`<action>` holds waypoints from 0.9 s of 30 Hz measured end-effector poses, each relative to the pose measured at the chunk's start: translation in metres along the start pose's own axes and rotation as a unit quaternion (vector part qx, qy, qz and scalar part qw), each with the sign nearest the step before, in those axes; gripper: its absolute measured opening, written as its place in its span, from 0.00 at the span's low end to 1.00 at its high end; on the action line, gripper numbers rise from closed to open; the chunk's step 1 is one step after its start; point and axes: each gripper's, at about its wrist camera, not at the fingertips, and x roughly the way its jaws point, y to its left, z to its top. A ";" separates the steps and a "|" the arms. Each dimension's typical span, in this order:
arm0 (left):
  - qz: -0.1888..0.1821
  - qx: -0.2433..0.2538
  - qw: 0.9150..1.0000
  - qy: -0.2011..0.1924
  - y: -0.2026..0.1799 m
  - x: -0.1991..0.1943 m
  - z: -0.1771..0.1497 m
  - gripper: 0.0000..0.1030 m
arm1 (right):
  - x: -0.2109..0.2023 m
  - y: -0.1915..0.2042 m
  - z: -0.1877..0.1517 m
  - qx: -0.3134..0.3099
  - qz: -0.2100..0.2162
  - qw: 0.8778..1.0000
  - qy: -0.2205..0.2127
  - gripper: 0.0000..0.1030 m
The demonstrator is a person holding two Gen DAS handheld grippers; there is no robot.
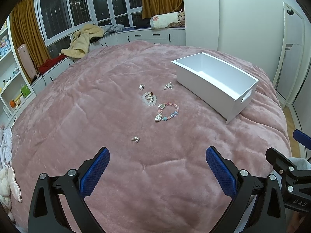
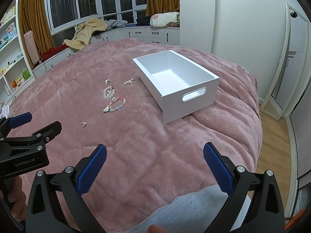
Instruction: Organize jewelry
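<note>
Jewelry lies on a pink blanket point(image 1: 97, 106): a colourful bead bracelet point(image 1: 168, 111) point(image 2: 116, 103), a white pearl bracelet point(image 1: 149, 99) point(image 2: 108, 93), a silver earring point(image 1: 141, 86) point(image 2: 107, 81), a pearl earring cluster point(image 1: 168, 86) point(image 2: 128, 82), and a small earring point(image 1: 135, 139) point(image 2: 84, 124) nearest me. An empty white box point(image 1: 217, 83) point(image 2: 176, 83) stands to their right. My left gripper point(image 1: 157, 167) is open and empty, short of the small earring. My right gripper point(image 2: 155, 163) is open and empty, near the bed's front edge.
The bed's right edge drops to a wooden floor point(image 2: 272, 136) by a leaning mirror point(image 2: 285, 68). Shelves point(image 1: 11, 77) stand at the left; a window bench with clothes point(image 1: 83, 40) runs behind. My jeans-clad leg point(image 2: 184, 211) is below the right gripper.
</note>
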 end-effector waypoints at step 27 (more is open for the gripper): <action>0.009 -0.021 0.999 0.034 0.027 0.060 -0.015 0.97 | 0.034 -0.002 0.021 0.010 0.033 0.999 0.004 0.95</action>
